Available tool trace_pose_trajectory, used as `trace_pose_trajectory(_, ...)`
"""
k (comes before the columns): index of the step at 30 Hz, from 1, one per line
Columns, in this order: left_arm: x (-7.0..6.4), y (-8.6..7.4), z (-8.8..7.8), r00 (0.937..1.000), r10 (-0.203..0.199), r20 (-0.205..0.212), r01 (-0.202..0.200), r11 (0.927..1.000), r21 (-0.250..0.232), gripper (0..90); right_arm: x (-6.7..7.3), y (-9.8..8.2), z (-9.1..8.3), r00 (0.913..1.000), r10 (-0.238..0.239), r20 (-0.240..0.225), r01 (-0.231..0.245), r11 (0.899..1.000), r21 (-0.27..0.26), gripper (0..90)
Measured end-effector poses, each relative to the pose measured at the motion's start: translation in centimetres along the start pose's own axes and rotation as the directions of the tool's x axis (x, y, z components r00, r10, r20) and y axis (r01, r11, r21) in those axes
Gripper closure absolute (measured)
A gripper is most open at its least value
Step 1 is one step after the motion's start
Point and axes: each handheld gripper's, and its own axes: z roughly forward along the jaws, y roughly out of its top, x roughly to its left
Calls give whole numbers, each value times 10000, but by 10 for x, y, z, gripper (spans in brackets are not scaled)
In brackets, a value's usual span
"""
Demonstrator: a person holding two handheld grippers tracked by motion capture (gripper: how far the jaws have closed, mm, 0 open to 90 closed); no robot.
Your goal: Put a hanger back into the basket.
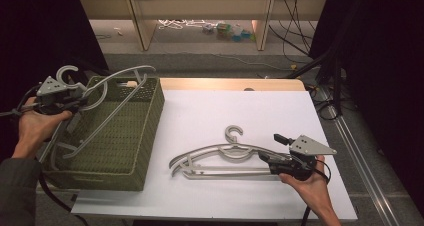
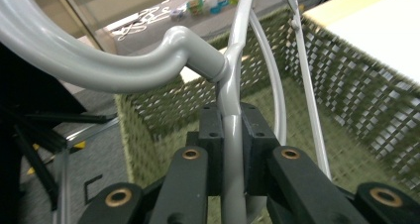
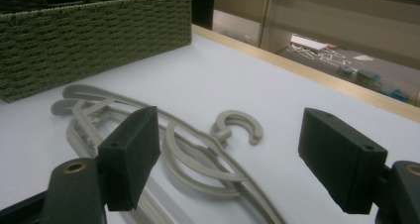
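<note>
My left gripper (image 1: 75,100) was clamped tight on a grey hanger (image 1: 107,93), which hung tilted over the left rim of the green woven basket (image 1: 145,136), its lower end down inside. From the high view I could see the whole sweep of that hanger, hook (image 1: 67,73) up by my left hand (image 1: 35,126), but not the grip itself. The left gripper view settled that: both black pads (image 2: 213,149) pressed flat against the hanger's thin stem (image 2: 232,149) just under the neck, with the basket's mesh wall (image 2: 356,95) behind (the weave blurred at the right).

My right gripper (image 1: 267,148) sat near the right edge of the surface, jaws spread wide and holding nothing. The high view put it at the right-hand tip of the second hanger (image 1: 220,158), which lay flat near the middle of the surface; whether a pad touched the tip I could not tell from there. The right gripper view showed that hanger (image 3: 188,159) running between and beyond my two open pads (image 3: 131,154), its hook (image 3: 237,127) lying on the surface, and the basket's side (image 3: 99,40) well beyond it toward the far left corner.

The surface was a white sheet (image 1: 280,116) on a table with a pale wooden far edge (image 1: 230,83). Beyond it lay a grey floor (image 1: 210,61), wooden furniture legs (image 1: 140,21), loose cables (image 1: 300,31) and some small coloured things (image 1: 232,31) on the floor.
</note>
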Motion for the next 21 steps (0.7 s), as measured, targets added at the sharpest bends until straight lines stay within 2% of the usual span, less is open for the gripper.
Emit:
trace_pose_trajectory(3,0,-7,2,9999,-27,158,23,9998,206,820,0,-1,0,10000,2,-18,-1,10000,35,248)
trace_pose_trajectory(4,1,-9,2,9997,74,220,-83,9992,394,820,0,-1,0,9999,149,-56,-149,9998,94,248)
trace_pose_trajectory(5,2,-10,2,9992,325,236,-339,9976,609,819,0,0,0,10000,25,-8,-25,10000,1,248)
trace_pose_trajectory(6,2,-12,4,9995,215,234,-229,9979,608,819,-1,-1,1,10000,8,-90,-8,10000,-41,248)
trace_pose_trajectory(9,1,-13,9,9984,379,408,-416,9947,942,819,0,-1,1,10000,-5,-79,5,10000,-2,248)
trace_pose_trajectory(12,1,-15,11,9989,222,416,-265,9940,1057,818,0,-1,1,10000,13,-94,-13,10000,-7,246)
trace_pose_trajectory(15,2,-16,15,9997,85,215,-111,9922,1243,819,-1,-1,1,10000,7,-55,-7,10000,23,245)
trace_pose_trajectory(21,6,-19,22,9997,-91,214,58,9891,1472,819,-1,-1,0,10000,37,-78,-37,10000,15,245)
